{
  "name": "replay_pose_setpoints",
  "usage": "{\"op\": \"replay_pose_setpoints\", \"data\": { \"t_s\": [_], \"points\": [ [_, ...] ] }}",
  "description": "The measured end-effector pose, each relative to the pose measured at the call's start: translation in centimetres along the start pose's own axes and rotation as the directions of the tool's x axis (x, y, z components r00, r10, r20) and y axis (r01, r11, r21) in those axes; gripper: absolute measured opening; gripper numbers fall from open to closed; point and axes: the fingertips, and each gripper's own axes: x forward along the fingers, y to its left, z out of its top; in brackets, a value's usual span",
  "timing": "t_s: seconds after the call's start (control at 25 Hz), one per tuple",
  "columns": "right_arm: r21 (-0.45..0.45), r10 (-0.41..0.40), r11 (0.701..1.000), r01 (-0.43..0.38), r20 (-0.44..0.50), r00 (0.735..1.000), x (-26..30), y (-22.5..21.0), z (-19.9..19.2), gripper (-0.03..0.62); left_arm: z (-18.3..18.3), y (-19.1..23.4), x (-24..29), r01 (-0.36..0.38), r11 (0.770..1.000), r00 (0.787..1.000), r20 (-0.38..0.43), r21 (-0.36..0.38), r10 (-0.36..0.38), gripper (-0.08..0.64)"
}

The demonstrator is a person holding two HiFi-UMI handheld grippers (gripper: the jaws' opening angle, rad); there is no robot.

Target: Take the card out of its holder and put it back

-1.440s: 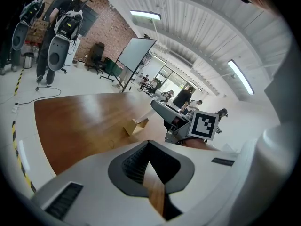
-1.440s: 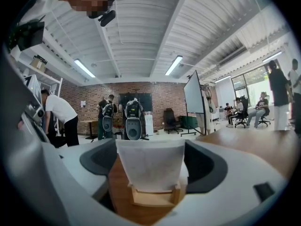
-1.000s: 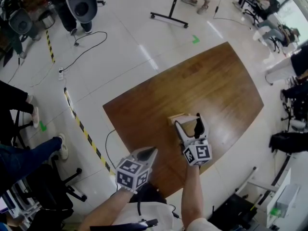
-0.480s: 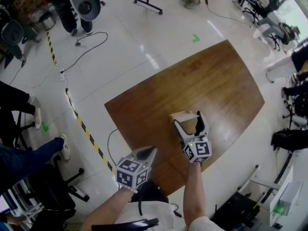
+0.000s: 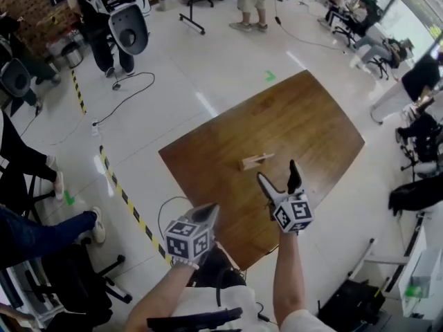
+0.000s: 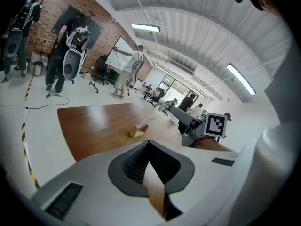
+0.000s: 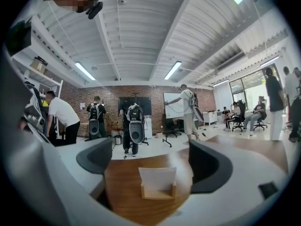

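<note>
Backing straight away, I judged, suited my just-opened, empty right claw (image 5: 278,170), card (image 7: 157,175) in holder (image 7: 157,192) ahead; left claw (image 5: 210,209) was closed.

Table (image 5: 304,120): one. Card (image 7: 157,177): one. Holder (image 7: 158,192): one. Both stand ahead of the jaws of the right gripper (image 7: 153,158), in line with the gap between them. Grippers: two, counting the left gripper (image 6: 149,143). Marker cubes (image 5: 293,214): two, one per gripper, behind the jaws. Green floor marks (image 5: 270,76): two.
</note>
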Motion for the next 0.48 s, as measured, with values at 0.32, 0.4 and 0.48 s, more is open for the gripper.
{"op": "replay_pose_setpoints", "data": {
  "t_s": [0.32, 0.4, 0.48],
  "points": [
    [0.051, 0.066, 0.996, -0.071, 0.100, 0.993, -8.9, 6.0, 7.2, 0.280, 1.4, -4.7, -6.3, -0.011, 0.993, 0.990, 0.138, 0.114, -0.005, -0.005],
    [0.030, 0.059, 0.998, -0.062, 0.101, 0.993, -11.5, 7.4, 8.3, 0.195, 1.1, -6.1, -7.9, -0.007, 0.990, 0.987, 0.160, 0.140, -0.016, -0.005],
    [0.024, 0.058, 0.998, -0.061, 0.100, 0.993, -14.1, 8.8, 9.2, 0.107, 0.3, -7.3, -9.4, -0.004, 0.989, 0.985, 0.171, 0.149, -0.022, -0.005]
  ]
}}
